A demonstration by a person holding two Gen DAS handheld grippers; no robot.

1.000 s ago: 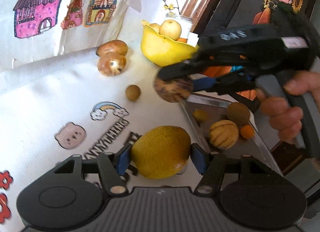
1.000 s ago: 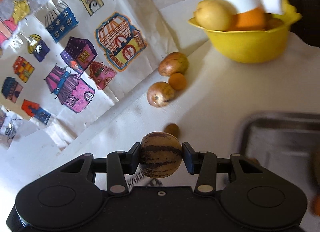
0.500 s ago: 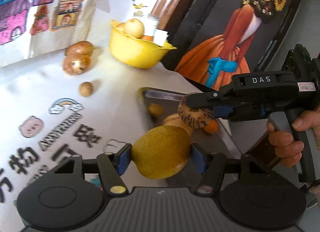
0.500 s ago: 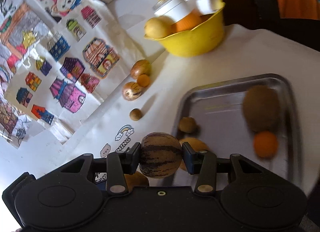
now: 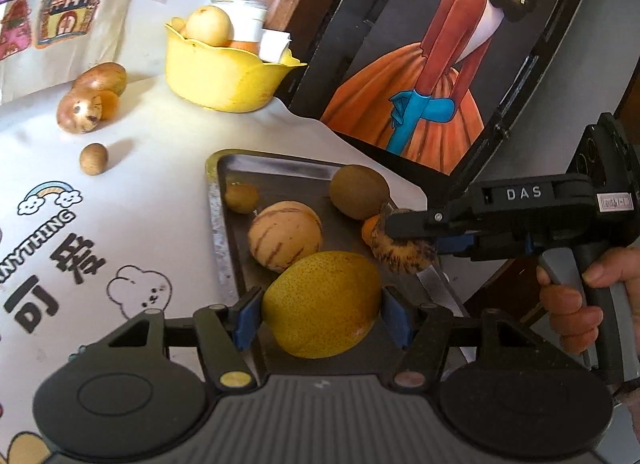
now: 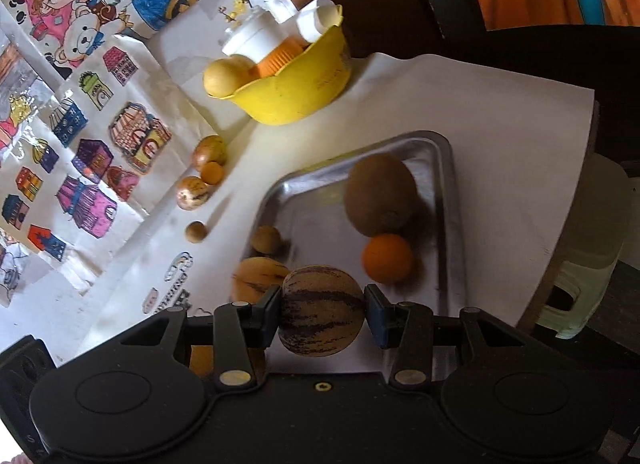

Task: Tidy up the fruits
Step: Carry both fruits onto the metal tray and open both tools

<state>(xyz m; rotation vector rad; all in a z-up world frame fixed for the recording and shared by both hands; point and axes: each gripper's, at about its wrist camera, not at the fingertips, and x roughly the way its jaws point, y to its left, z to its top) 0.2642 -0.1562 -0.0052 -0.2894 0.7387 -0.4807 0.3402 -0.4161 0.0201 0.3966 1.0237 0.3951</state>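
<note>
My left gripper (image 5: 322,314) is shut on a big yellow pear (image 5: 322,302), held over the near end of a metal tray (image 5: 218,232). My right gripper (image 6: 322,312) is shut on a striped melon-like fruit (image 6: 322,310) above the same tray (image 6: 456,224); from the left wrist view that fruit (image 5: 402,254) hangs at the tray's right side. In the tray lie a pale striped fruit (image 5: 285,240), a brown kiwi (image 5: 359,191), a small orange (image 6: 387,258) and a small brown fruit (image 5: 241,197).
A yellow bowl (image 5: 224,76) with a pear and a white jar stands at the back. Two brown fruits and a small orange (image 5: 108,104) lie left of it, a small round brown one (image 5: 93,159) nearer. A framed painting (image 5: 432,56) leans behind the tray. A hand (image 5: 572,304) holds the right gripper.
Both grippers have swung right with their fruits, from over the printed cloth to over the tray. The striped fruit has passed from the tray's far left corner to its right side.
</note>
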